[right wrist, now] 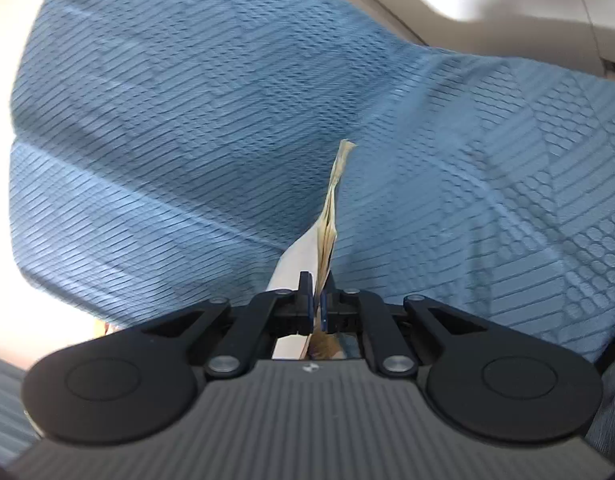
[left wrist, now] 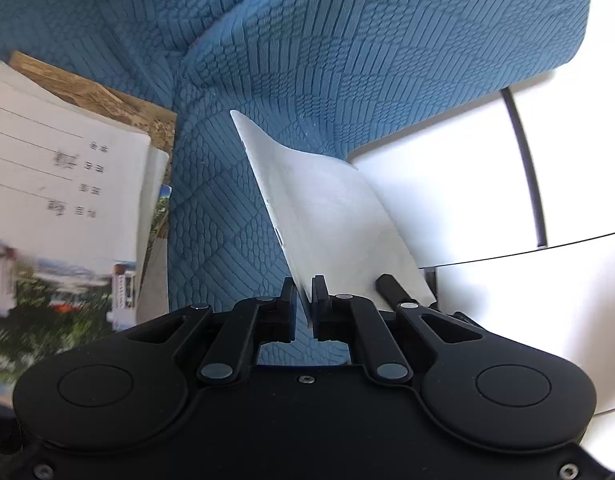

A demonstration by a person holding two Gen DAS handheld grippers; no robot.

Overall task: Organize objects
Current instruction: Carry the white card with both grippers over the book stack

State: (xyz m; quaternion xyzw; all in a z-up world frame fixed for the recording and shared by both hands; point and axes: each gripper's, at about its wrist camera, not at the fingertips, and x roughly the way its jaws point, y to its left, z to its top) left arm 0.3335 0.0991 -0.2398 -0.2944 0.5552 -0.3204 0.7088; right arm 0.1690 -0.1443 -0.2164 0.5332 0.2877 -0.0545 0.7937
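Jaws on both my grippers are pinching thin booklets above the blue quilted cover [left wrist: 347, 60], left gripper [left wrist: 305, 300] on a white booklet [left wrist: 331, 216], right gripper [right wrist: 316, 304] on a yellow-edged booklet [right wrist: 331, 216], so I'd say I'm midway, neither yet on the pile of booklets [left wrist: 63, 184] at left.

Left tool [left wrist: 305, 300]: matte black body, round side discs, silver pivot pins. Right tool [right wrist: 316, 300]: same black linkage, ribbed grey housing, blue pads.
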